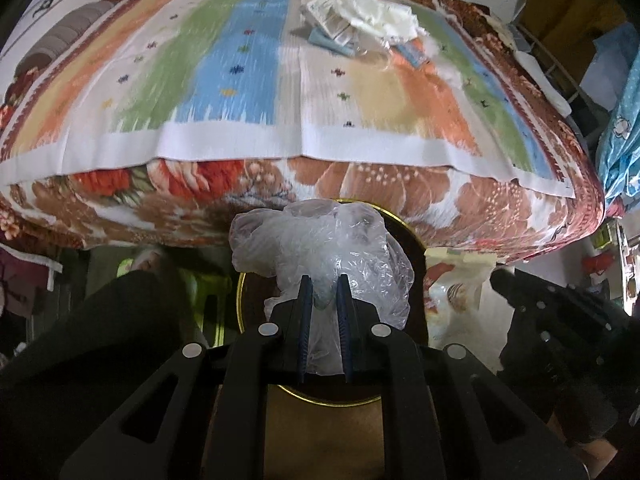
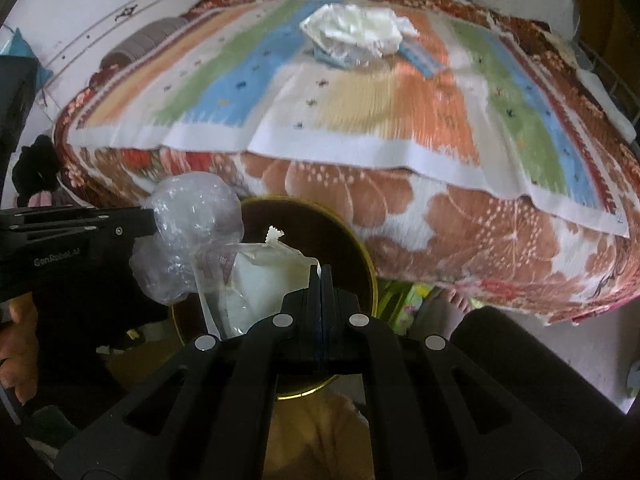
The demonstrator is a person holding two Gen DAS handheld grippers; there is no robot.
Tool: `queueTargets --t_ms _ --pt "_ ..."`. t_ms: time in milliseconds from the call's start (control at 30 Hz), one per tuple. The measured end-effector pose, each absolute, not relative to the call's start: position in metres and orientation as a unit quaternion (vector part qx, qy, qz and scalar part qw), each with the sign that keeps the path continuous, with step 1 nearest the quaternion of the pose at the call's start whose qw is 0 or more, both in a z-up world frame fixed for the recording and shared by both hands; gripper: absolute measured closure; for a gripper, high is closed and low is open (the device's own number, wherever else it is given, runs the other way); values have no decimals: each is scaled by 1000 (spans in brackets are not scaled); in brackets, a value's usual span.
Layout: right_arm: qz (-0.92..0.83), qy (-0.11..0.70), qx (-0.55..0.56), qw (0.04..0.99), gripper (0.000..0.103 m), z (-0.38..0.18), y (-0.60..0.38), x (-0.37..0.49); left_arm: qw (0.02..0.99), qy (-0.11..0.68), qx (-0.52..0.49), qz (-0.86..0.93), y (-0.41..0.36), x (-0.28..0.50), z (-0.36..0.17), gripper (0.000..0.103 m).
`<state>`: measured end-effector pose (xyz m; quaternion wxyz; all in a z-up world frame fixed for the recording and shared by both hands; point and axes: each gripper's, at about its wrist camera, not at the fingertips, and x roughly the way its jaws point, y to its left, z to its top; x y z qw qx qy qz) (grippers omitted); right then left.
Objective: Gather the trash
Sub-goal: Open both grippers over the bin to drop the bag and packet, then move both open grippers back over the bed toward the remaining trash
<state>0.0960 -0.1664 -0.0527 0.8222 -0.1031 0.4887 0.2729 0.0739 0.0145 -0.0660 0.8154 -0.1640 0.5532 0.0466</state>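
A bed (image 1: 360, 184) with a rust-and-white floral blanket fills the room, a striped orange, green and blue cotton sheet (image 1: 256, 80) spread on top. A pale wall panel (image 2: 120, 20) stands at ten o'clock; blue patterned fabric (image 1: 620, 136) hangs at three o'clock.

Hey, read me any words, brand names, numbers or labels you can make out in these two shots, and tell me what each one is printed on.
"GenRobot.AI", as best it reads: on the side of the left gripper, seen from the right wrist view.
Reddish print on the white wrapper held by the right gripper: too blurred to read.
Printing on the cartons in the trash pile on the bed: too small and blurred.
Nothing else is legible.
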Motion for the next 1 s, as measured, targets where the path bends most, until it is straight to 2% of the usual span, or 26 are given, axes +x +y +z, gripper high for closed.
queueTargets --t_ms 200,300,333,367,400,433,567,733,900,967,1000 --pt "266 500 -104 817 103 -62 -165 98 801 568 -181 53 14 75 -79 91" --pt "261 522 -87 807 102 -70 -167 104 801 567 -184 53 14 76 -79 82" --pt "260 527 -79 805 93 -72 -168 106 804 564 -183 54 14 77 -78 75" --pt "257 533 -71 803 74 -74 -168 108 810 556 -180 59 15 76 -75 72" --pt "257 535 -65 802 64 -76 -169 110 813 551 -180 59 15 76 -72 72" --pt "259 538 -56 800 60 -77 -170 111 815 546 -184 58 17 77 -69 71" --pt "268 534 -44 800 60 -73 -170 110 817 533 -212 63 31 77 -61 57" --pt "278 502 -51 817 55 -57 -168 102 823 522 -215 63 39 80 -50 52" --pt "300 492 -30 817 53 -46 -168 104 835 507 -204 66 45 91 -37 44" --pt "307 482 -18 821 46 -38 -171 104 838 500 -206 64 47 92 -33 36" --pt "310 477 -13 822 46 -34 -173 105 841 496 -208 61 48 93 -30 34"
